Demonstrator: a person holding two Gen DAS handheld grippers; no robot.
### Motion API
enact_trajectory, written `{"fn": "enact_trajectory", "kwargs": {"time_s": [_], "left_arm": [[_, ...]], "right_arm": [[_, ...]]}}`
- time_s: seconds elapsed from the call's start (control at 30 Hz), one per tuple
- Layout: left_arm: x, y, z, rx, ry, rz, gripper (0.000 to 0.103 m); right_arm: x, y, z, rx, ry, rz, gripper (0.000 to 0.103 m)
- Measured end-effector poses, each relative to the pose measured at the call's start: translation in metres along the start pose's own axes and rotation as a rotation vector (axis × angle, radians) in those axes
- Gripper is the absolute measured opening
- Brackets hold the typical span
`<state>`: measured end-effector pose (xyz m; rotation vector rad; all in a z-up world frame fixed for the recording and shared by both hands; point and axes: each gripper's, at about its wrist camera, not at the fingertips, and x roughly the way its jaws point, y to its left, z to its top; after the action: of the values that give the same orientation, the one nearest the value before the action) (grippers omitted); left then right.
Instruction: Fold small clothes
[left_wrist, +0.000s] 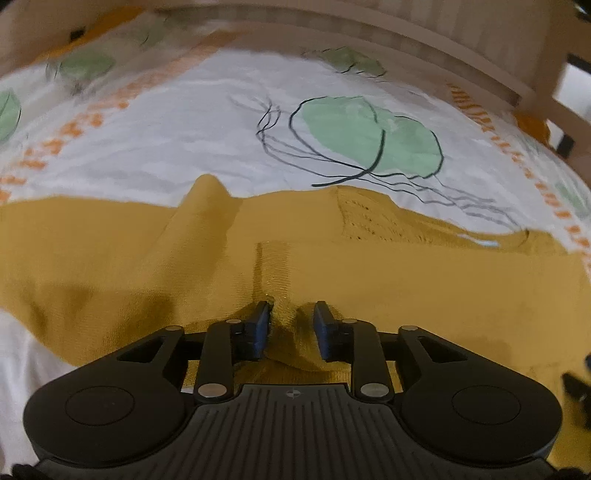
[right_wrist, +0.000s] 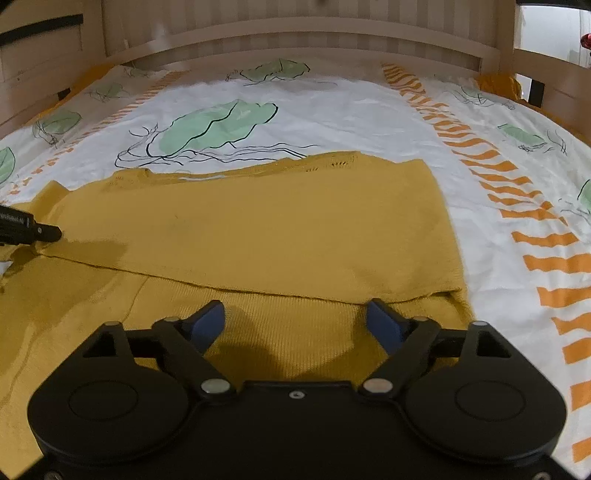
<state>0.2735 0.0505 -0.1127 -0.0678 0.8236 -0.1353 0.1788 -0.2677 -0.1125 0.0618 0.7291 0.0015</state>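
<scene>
A mustard-yellow knit sweater (right_wrist: 258, 221) is seen spread on a bed sheet (right_wrist: 351, 110) printed with green leaves and orange stripes; a wooden bed frame (right_wrist: 295, 33) runs across the top of both views.

Right wrist view: the sweater fills the centre and lower left of the frame. One layer is folded over another, its edge running from left of centre to lower right, just above the tongs. The right tongs (right_wrist: 295, 319) are seen with jaws wide apart at lower centre, over the ribbed band of the sweater; no cloth is pinched between the blue pads (right_wrist: 208, 321). The tip of the left tongs is noted at the left edge, resting on the folded edge.

Left wrist view: the sweater covers the middle and lower band of the frame, with a raised ridge of cloth left of centre. The left tongs (left_wrist: 291, 328) are partly open; a pucker of sweater fabric stands between the pads, which are not seen pressing on it.
</scene>
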Motion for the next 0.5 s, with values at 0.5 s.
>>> {"fn": "enact_trajectory", "kwargs": {"time_s": [0.5], "left_arm": [[-0.023, 0.008, -0.017, 0.015, -0.093, 0.013, 0.036]], "right_arm": [[0.007, 0.005, -0.011, -0.011, -0.051, 0.012, 0.102]]}}
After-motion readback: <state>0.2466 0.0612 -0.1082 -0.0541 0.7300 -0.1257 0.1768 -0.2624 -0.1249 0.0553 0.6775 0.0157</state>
